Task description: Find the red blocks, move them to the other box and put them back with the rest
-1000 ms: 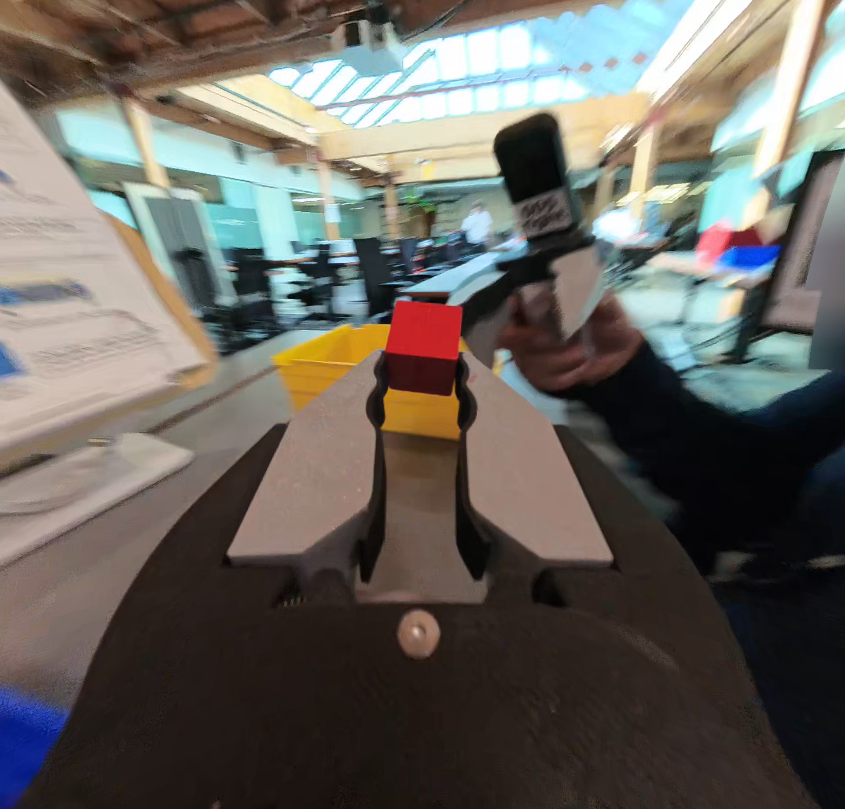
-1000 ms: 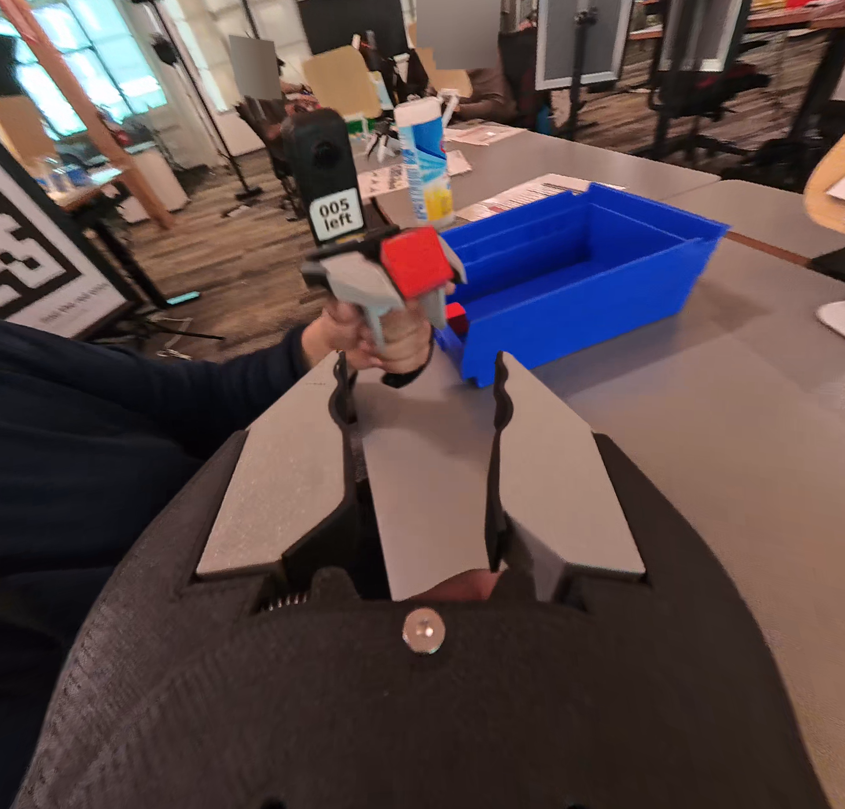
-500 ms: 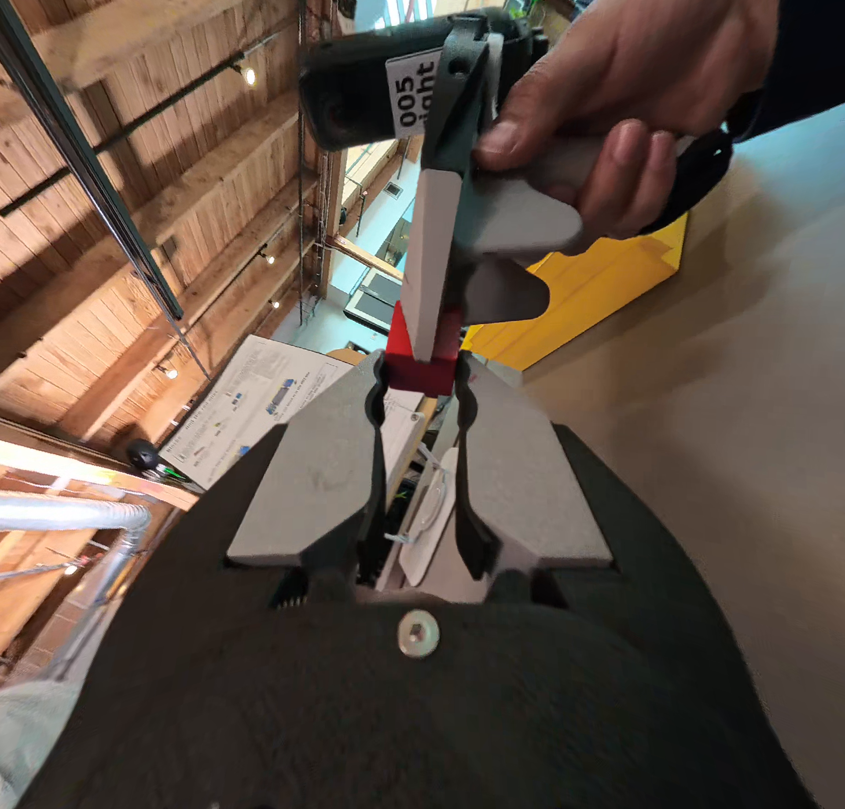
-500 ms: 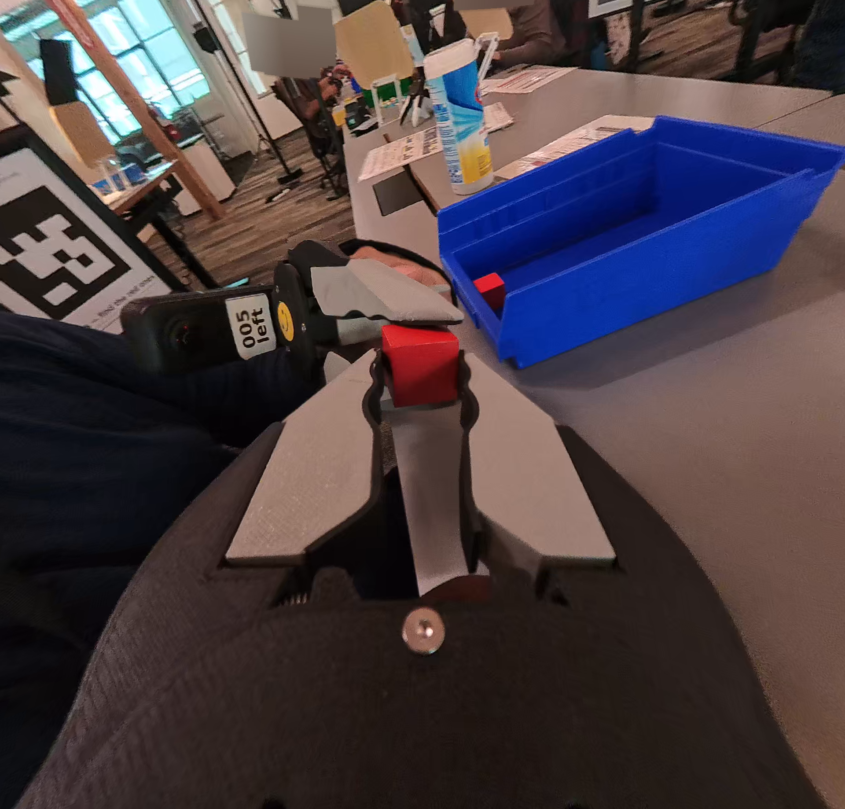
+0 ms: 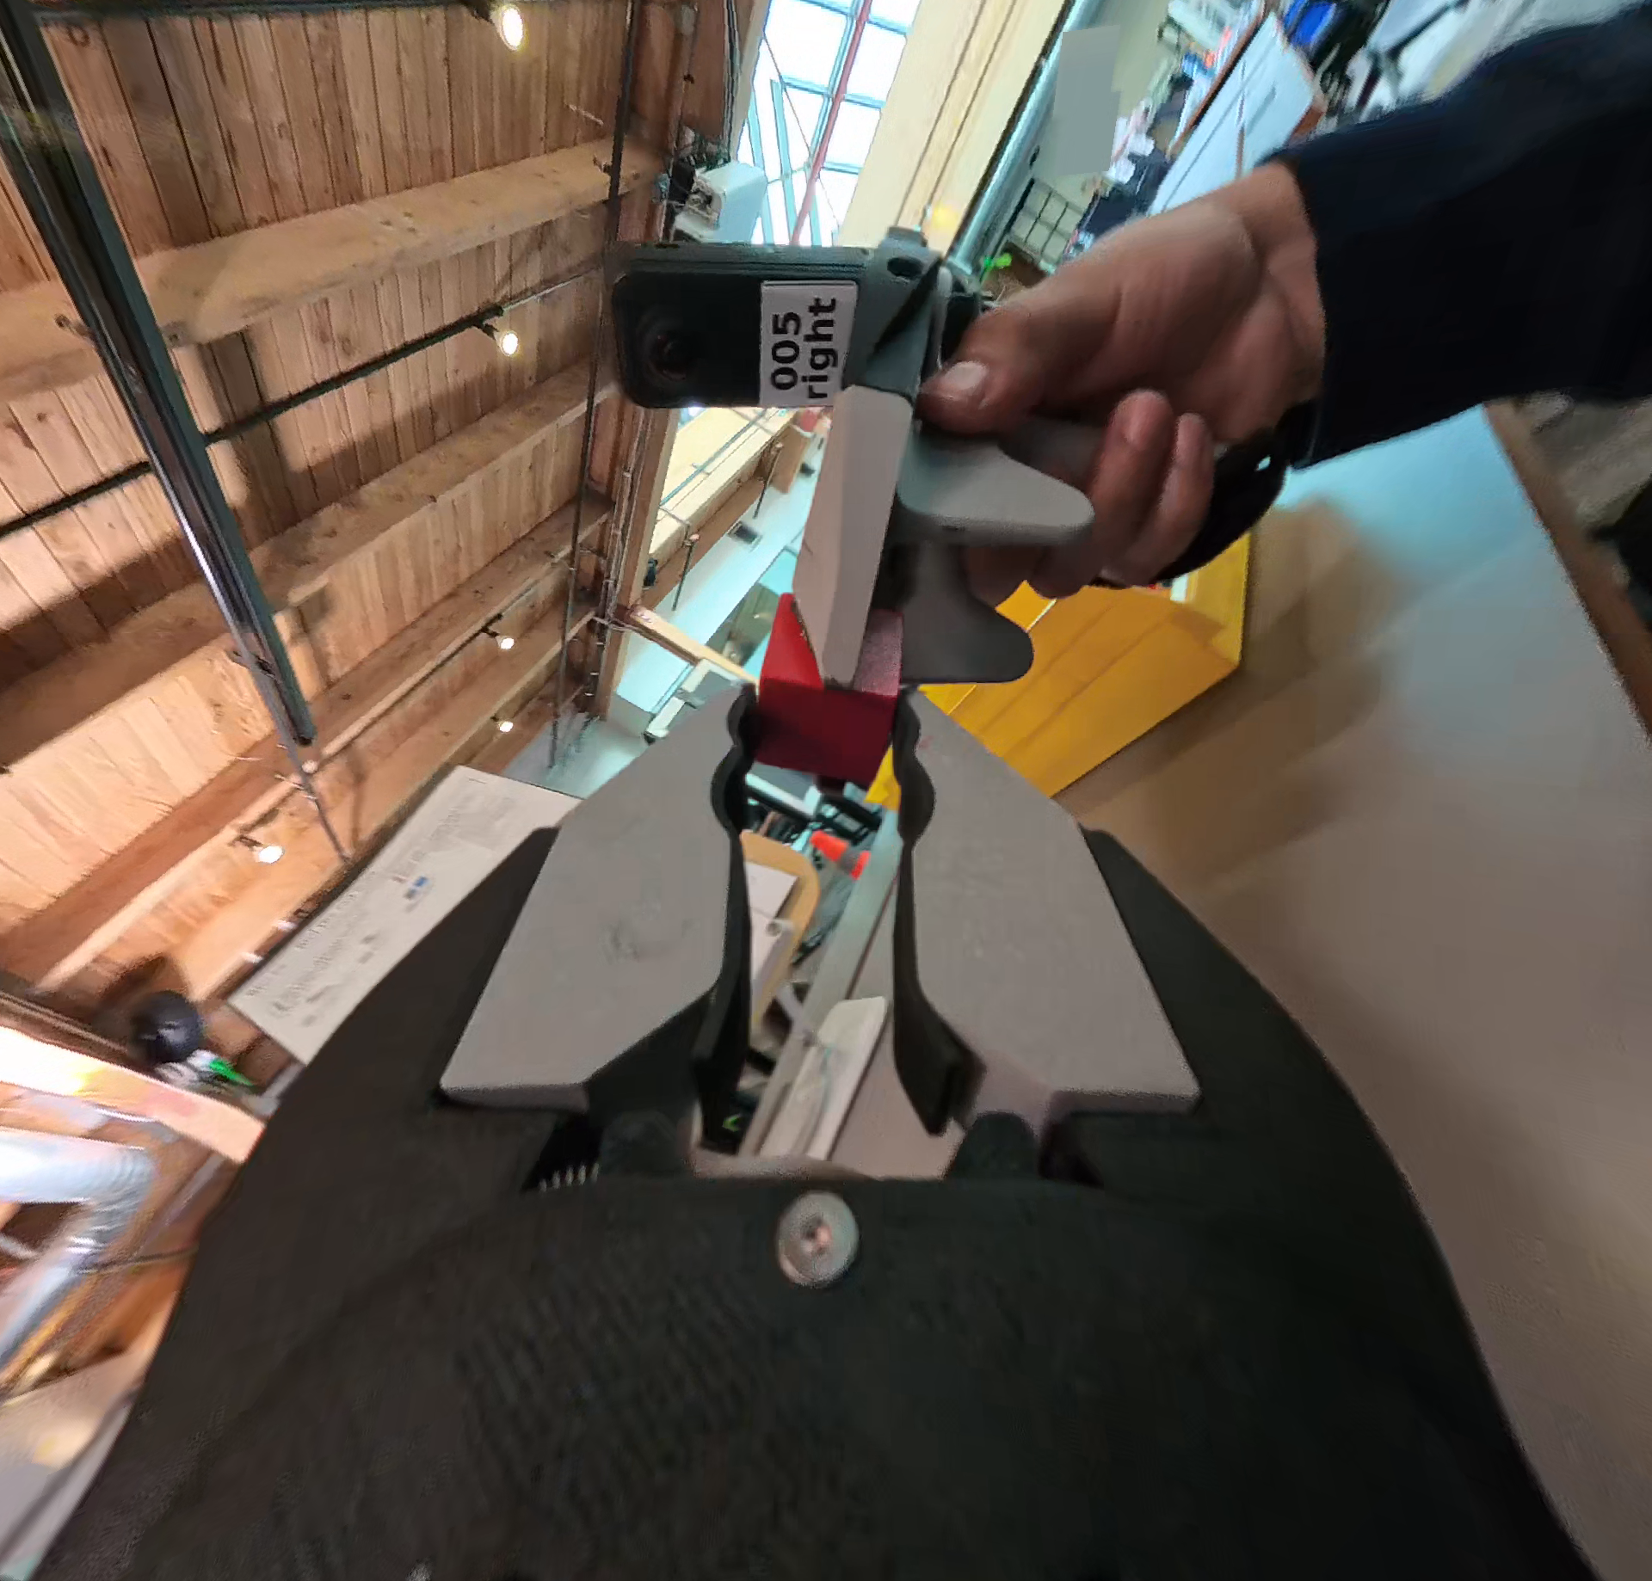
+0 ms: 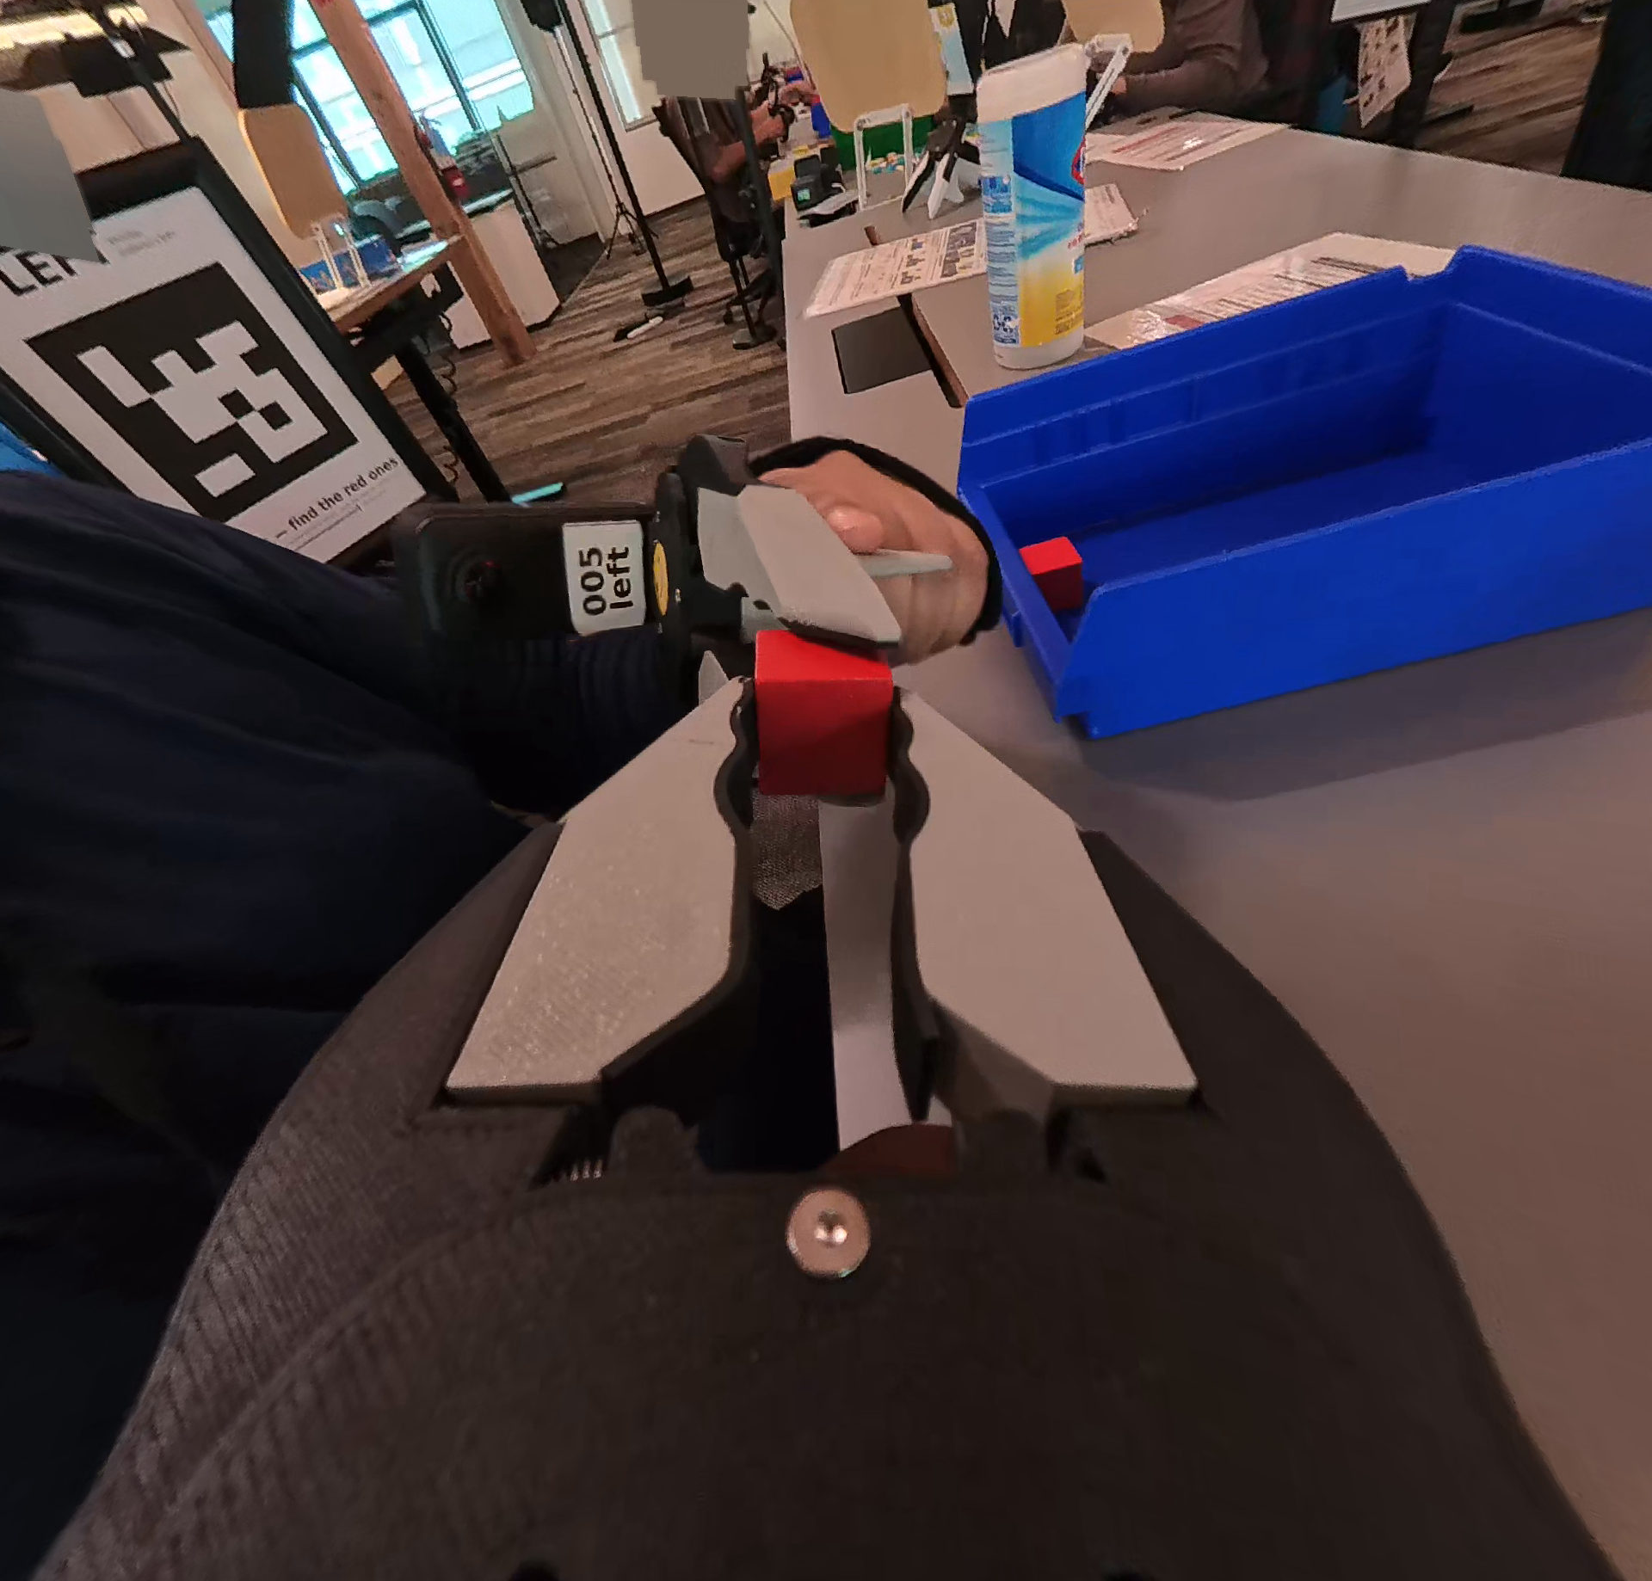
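1. Left wrist view: found the left gripper (image 5: 824, 734) clamped on the red block (image 5: 818, 738), one fingertip pressed to each side, up in the air and clear of the surface (image 5: 1386, 823).
2. Same view: spotted the right gripper (image 5: 880, 658) coming in from above, crosswise to the left one, fingers closed on the same block's other two faces. Basically a mid-air hand-over with both holding on.
3. Also had the yellow box (image 5: 1126, 662) sitting on the surface beyond the right hand (image 5: 1135, 376), so well on that hand's side.
4. Right wrist view: same story from the other end. Caught the right gripper (image 6: 824, 734) pinching the red block (image 6: 818, 725) left and right, with the left gripper (image 6: 858, 671) squeezing it top and bottom.
5. Noticed the blue box (image 6: 1341, 626) ahead and to the right, just beside the left hand (image 6: 903, 546), with a second red block (image 6: 1052, 568) tucked in its near corner.
6. Key bit, just guessing: looked like everything hinged on one gripper letting go. Seemed the right one was better placed for the yellow box and the left for the blue. Couldn't tell which box was the target.
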`<action>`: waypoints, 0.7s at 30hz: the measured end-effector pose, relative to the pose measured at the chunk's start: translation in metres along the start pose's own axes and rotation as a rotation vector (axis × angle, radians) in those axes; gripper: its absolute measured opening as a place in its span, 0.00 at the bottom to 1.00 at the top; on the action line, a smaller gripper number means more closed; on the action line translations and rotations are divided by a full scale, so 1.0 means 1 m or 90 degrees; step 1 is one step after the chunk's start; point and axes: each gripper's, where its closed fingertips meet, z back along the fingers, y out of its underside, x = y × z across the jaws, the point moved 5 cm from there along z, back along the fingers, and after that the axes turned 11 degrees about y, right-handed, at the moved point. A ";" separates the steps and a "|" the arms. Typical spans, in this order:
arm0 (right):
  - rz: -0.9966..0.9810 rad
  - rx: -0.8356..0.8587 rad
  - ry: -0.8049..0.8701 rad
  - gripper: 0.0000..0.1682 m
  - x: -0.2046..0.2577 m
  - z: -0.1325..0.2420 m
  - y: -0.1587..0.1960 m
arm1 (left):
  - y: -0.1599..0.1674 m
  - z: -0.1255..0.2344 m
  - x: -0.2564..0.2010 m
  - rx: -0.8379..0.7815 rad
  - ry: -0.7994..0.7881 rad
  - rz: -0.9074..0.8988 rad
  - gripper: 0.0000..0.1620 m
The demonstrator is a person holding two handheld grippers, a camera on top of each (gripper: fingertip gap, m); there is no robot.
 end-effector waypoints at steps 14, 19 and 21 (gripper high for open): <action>0.016 -0.075 0.250 0.15 -0.055 0.064 -0.018 | 0.012 0.006 0.023 0.002 -0.067 0.134 0.00; 0.013 -0.113 0.563 0.15 -0.115 0.158 -0.016 | 0.040 0.008 0.034 0.123 -0.103 0.147 0.00; -0.018 -0.111 0.720 0.15 -0.142 0.211 -0.003 | 0.047 0.011 0.039 0.159 -0.117 0.161 0.00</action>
